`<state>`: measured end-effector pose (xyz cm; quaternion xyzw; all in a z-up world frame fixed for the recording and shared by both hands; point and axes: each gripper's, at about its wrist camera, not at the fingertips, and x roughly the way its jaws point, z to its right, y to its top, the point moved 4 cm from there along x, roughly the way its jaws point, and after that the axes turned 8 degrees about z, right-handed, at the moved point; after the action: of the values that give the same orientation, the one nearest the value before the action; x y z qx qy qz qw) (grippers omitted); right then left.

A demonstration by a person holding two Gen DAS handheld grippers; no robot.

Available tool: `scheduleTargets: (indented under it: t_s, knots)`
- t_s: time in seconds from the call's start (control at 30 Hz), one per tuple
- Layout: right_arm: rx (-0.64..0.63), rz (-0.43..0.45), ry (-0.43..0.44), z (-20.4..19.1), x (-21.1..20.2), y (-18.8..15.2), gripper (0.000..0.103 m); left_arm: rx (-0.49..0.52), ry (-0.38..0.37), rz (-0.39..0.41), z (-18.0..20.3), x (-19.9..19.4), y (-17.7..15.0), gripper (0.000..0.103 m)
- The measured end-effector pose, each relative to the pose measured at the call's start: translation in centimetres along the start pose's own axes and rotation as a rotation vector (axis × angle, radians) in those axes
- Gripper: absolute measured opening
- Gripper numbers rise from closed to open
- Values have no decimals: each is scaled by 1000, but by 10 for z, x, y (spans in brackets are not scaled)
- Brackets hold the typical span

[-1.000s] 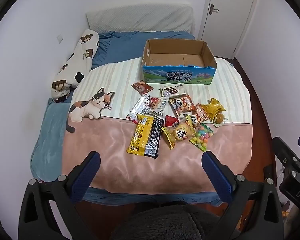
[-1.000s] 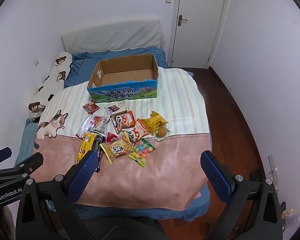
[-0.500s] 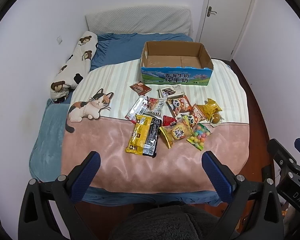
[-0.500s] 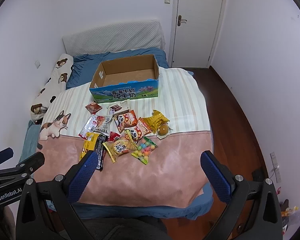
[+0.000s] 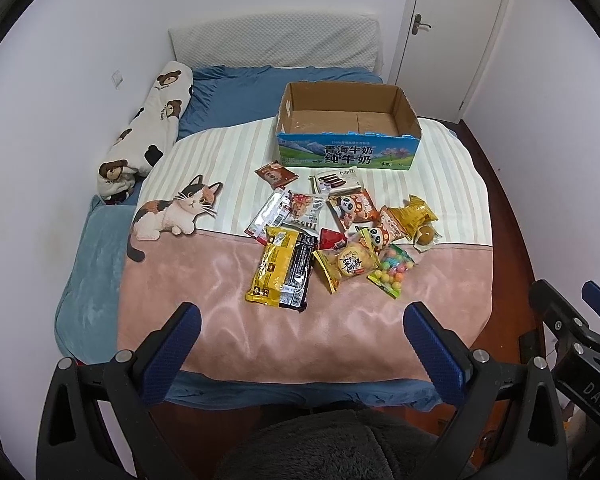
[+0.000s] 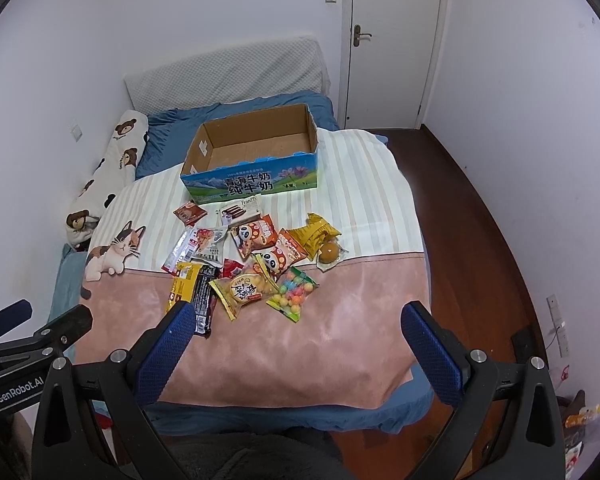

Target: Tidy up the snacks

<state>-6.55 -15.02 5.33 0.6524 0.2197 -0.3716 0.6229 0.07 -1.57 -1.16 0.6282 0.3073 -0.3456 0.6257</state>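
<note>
The bed (image 5: 236,332) fills both views, spread with a pink and striped blanket (image 6: 340,344). Well ahead of both sets of jaws sits the cardboard box (image 5: 347,152), top open, its long side running across the view. Between box and jaws lies the snack pile (image 5: 340,236), scattered flat. The yellow-and-black packet (image 5: 282,270) is nearest the left gripper (image 5: 300,334), long axis pointing away toward the box. The candy bag (image 6: 293,292) lies ahead between the right gripper (image 6: 294,334) fingers. Both grippers hover level above the bed's foot, jaws wide apart, holding nothing, well short of the snacks.
</note>
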Motion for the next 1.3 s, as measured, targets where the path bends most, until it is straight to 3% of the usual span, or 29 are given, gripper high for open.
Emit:
scheduleTargets:
  t_s: [1.3]
  knots:
    - [6, 22, 14, 3, -4, 5, 103, -9, 2, 30, -7, -2, 7, 103]
